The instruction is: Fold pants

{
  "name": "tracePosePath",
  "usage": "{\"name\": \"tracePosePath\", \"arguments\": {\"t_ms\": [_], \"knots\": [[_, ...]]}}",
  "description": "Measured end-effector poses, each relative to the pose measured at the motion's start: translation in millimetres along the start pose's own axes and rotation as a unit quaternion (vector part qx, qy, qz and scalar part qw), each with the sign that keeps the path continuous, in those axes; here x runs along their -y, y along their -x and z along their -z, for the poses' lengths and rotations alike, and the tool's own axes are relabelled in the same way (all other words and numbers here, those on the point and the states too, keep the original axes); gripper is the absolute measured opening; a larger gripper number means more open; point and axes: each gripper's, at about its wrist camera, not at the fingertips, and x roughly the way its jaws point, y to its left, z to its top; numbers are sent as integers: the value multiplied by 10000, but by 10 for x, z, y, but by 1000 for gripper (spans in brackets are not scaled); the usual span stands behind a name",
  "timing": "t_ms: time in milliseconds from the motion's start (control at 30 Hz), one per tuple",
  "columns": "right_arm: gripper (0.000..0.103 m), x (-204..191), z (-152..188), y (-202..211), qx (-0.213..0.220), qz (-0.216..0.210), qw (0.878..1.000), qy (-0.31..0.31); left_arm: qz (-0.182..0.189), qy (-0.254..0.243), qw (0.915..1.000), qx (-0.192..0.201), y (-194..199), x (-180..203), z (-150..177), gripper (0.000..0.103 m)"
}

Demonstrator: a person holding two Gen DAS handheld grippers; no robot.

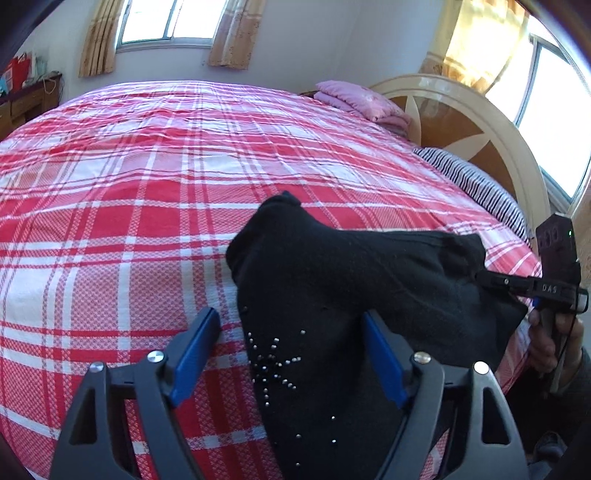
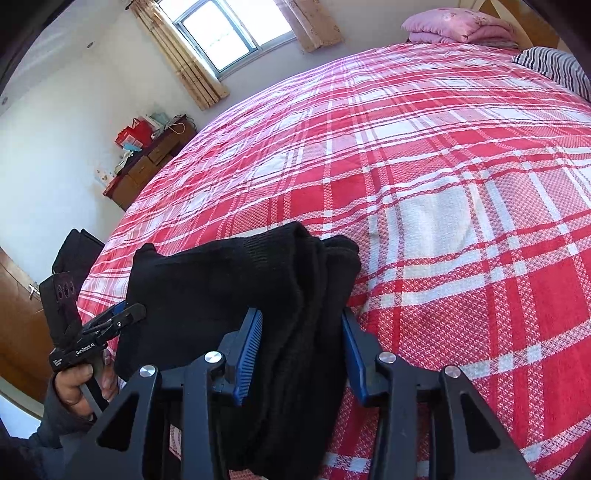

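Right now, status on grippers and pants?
Left gripper open beside pants. Right gripper open, pants between its fingers. Pants bunched on bed. Nothing in the way.

Bare plaid bedspread (image 2: pixel 461 192) ahead, pink pillow (image 2: pixel 458 24) far corner

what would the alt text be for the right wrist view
Black pants lie bunched on a red and white plaid bedspread, a thick fold of them between the open blue-padded jaws of the right gripper. The left gripper reaches their edge at lower left; a folded pink quilt sits at the far end.
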Motion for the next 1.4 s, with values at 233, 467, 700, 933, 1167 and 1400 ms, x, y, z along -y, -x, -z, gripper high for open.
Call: {"name": "tracePosePath", "arguments": {"t_ms": [233,467,700,933,1167,1400], "knots": [[36,80,17,60,56,-381,9990,-244,591,385,9975,-55,-14,-86,-10,45],[29,-3,43,113,135,-369,9992,-113,798,539,9953,-48,30,-118,1,22],[27,-169,43,225,311,-197,9992,159,479,200,9986,68,148,-23,-23,14],[27,-408,-105,307,423,-203,9979,439,419,229,9988,134,246,-88,-72,12],[27,-831,-468,100,354,-292,9946,935,69,381,9986,374,442,-283,-183,12],[26,-1326,-855,-284,251,-512,9901,1283,-497,499,9945,775,750,-566,-336,12]]}}
